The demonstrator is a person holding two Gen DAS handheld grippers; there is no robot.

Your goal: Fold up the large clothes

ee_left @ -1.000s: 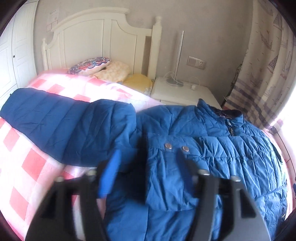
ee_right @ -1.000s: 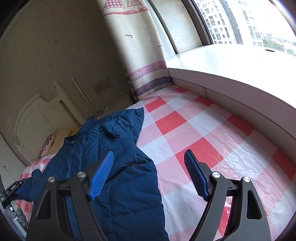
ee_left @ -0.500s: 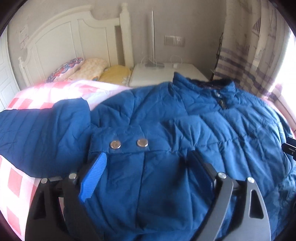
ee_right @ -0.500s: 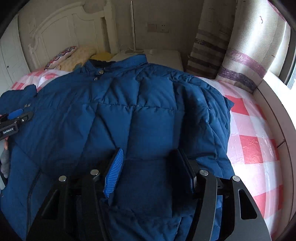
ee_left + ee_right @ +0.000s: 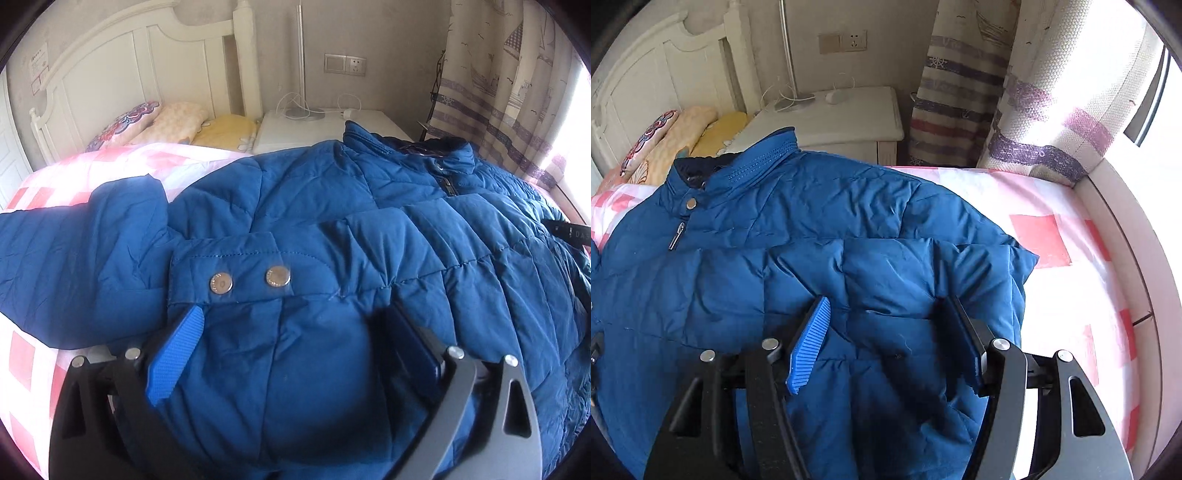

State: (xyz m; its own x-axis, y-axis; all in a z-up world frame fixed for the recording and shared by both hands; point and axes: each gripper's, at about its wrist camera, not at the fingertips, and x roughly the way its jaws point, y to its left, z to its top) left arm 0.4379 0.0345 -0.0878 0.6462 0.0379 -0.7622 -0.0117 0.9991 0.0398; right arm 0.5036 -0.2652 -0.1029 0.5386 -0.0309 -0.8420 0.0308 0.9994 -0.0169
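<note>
Lying front-up across a bed (image 5: 1067, 206) with a pink-and-white checked cover, the blue quilted down jacket (image 5: 332, 229) has its stand-up collar (image 5: 753, 155) toward the head end, close to the white nightstand (image 5: 849, 122) and the pillows (image 5: 173, 123) against the headboard (image 5: 122, 74). One sleeve (image 5: 77, 258) stretches out toward the bed's left edge. A pocket flap with two metal snaps (image 5: 251, 280) sits just ahead of the left hand-held gripper (image 5: 295, 350), whose blue-padded fingers (image 5: 173, 358) stand wide apart with jacket fabric bulging between them; nothing is pinched. The right hand-held gripper (image 5: 890, 339) is likewise spread open, low over the jacket near its right-hand edge, where the fabric meets the bare cover. Its fingers (image 5: 809, 343) straddle a quilted panel without clamping it. A zip pull (image 5: 676, 236) and a snap show below the collar. A striped curtain (image 5: 960, 85) hangs beside the nightstand at the bed's far right corner.
</note>
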